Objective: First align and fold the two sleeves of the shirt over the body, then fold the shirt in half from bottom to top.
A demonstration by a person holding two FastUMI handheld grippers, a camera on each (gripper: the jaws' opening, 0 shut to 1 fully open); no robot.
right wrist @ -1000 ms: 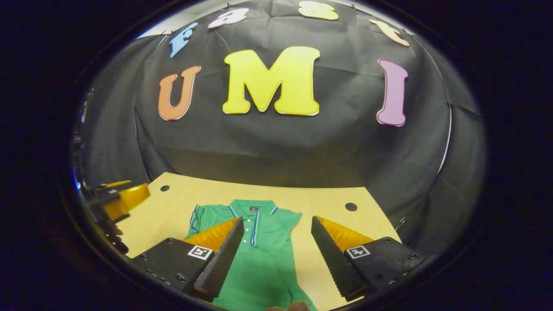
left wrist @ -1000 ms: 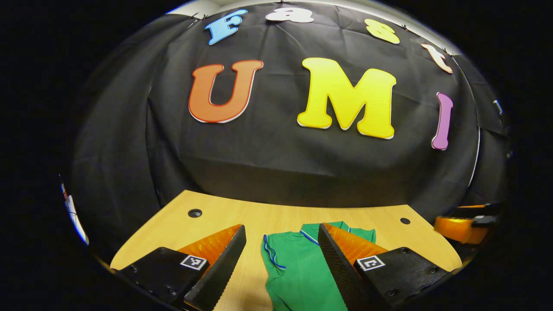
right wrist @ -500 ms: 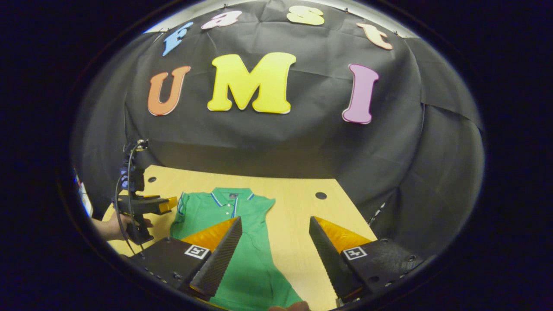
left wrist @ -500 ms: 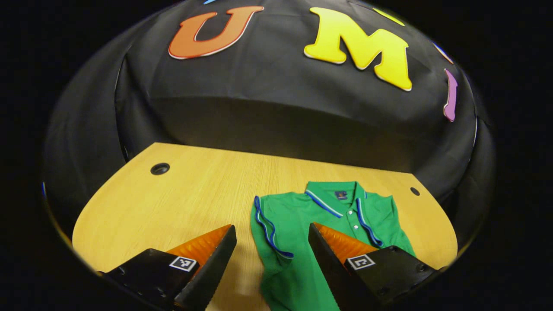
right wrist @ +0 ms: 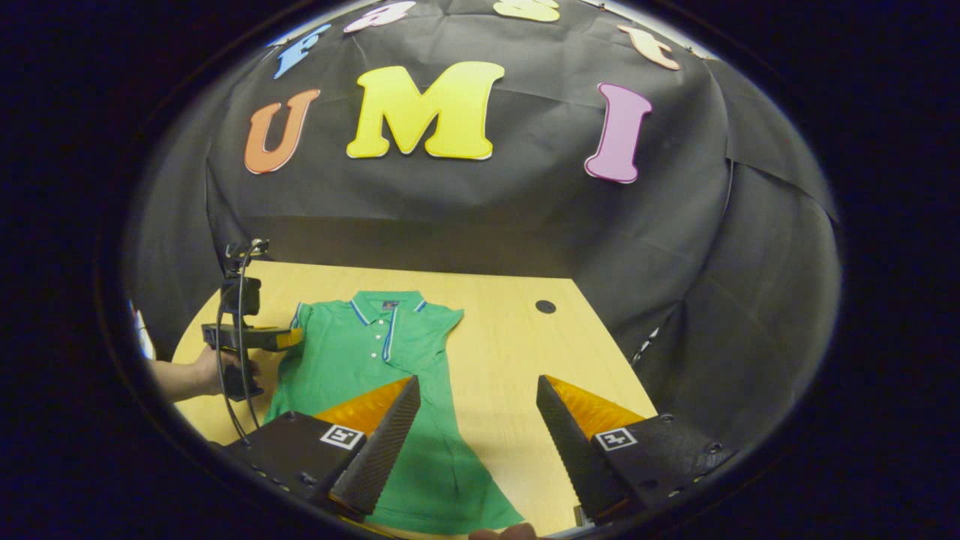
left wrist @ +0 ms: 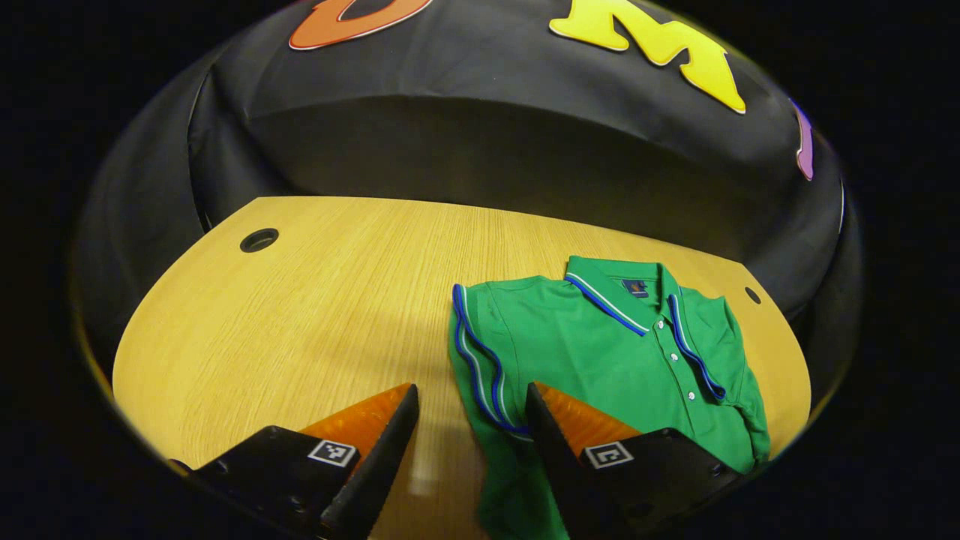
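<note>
Black cloth backs a wooden table, and on it a green shirt lies flat, collar toward the cloth and buttons up. Taking the shirt as the landmark: in the left gripper view, the sleeve with blue and white trim is already laid in over the body on the side nearest the bare table, and a second trimmed edge sits folded in on the far side. The left gripper hovers just above that near sleeve, jaws spread wide with nothing between them; one finger sits over the shirt's edge, the other over bare wood.

In the right gripper view, the right gripper hangs over the shirt's lower part and the bare wood beside it, jaws also spread and empty. Beyond the shirt's other side, a hand holds the other gripper.

The sleeve step looks done or nearly so, perhaps needing a final tidy. Next comes the hem: both grippers should drop to the bottom corners, pinch them, and carry them up to the collar evenly.
</note>
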